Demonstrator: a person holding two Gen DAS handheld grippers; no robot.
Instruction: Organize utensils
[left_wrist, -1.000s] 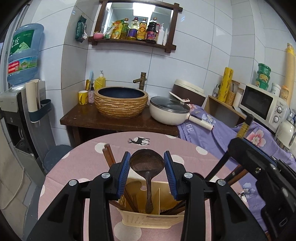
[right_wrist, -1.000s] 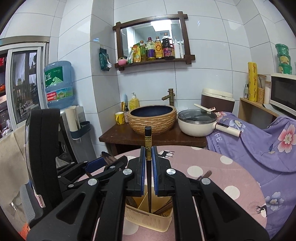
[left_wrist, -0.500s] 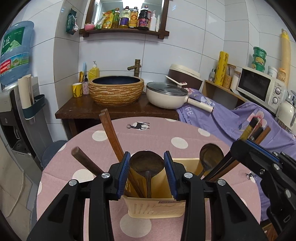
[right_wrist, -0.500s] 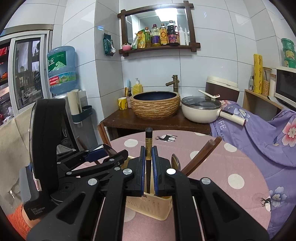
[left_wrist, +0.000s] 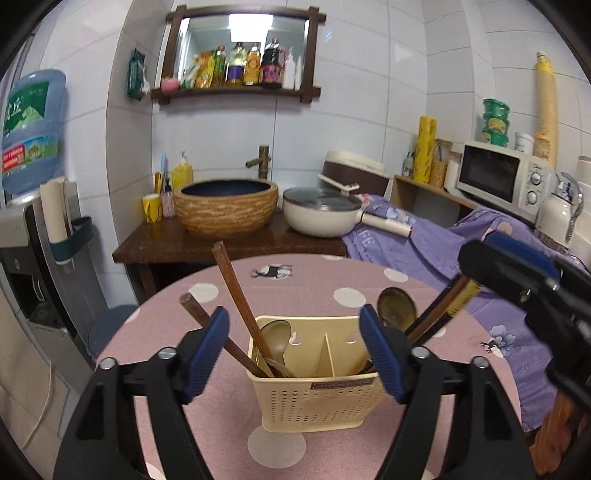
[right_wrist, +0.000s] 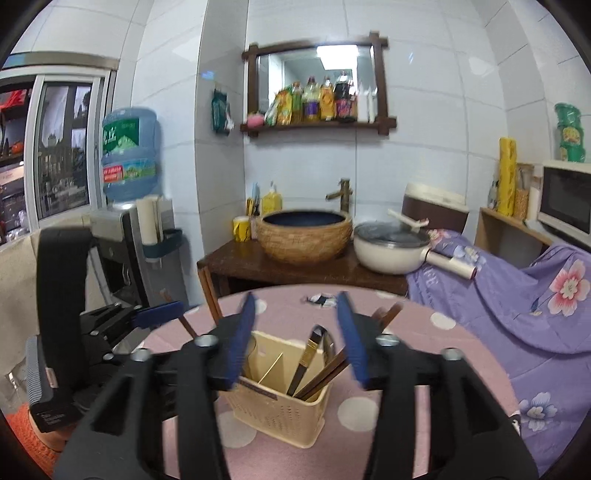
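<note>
Beige utensil caddy on table | L gripper jaws wide, empty | R gripper jaws wide, empty

Utensil caddy on polka-dot table

One utensil holder, two spoons, perhaps four wooden-handled utensils.
</note>
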